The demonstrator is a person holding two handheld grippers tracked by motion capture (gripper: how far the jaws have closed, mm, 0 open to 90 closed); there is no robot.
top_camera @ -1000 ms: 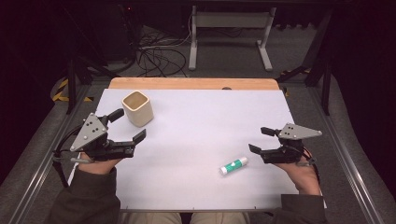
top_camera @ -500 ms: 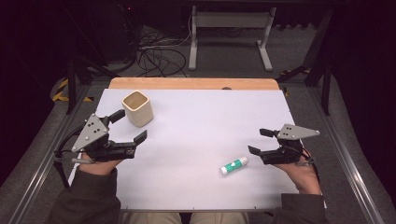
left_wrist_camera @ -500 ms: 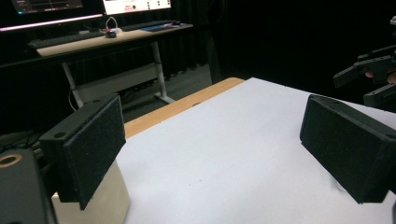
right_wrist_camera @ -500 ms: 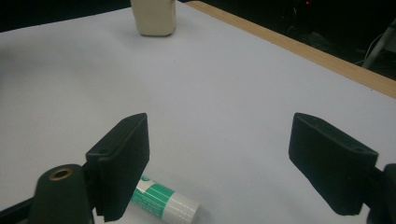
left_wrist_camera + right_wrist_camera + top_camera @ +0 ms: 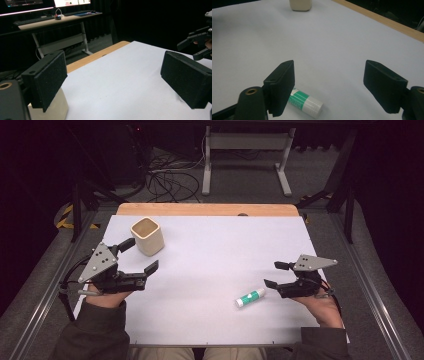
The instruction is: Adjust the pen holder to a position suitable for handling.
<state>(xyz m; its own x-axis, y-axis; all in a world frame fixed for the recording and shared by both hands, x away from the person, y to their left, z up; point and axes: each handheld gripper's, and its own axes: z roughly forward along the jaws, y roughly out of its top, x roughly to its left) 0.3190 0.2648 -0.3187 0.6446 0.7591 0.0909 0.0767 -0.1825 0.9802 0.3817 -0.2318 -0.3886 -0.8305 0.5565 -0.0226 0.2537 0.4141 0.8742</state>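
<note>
Right tool point(image 5: 274, 274), jaws apart and just been closing, hovers beside the glue stick point(image 5: 250, 297); left tool point(image 5: 142, 255) wide near the beige cup point(image 5: 148, 236).

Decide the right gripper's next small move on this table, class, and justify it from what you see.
Probably ease the right gripper toward the glue stick so its jaws straddle it. The stick lies flat on the white table just beside the open jaws, which have just been closing a little with nothing between them.

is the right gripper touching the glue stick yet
Apart. The high view shows bare table between the right gripper and the glue stick. Its jaws have just been closing a little, with nothing between them.
</note>
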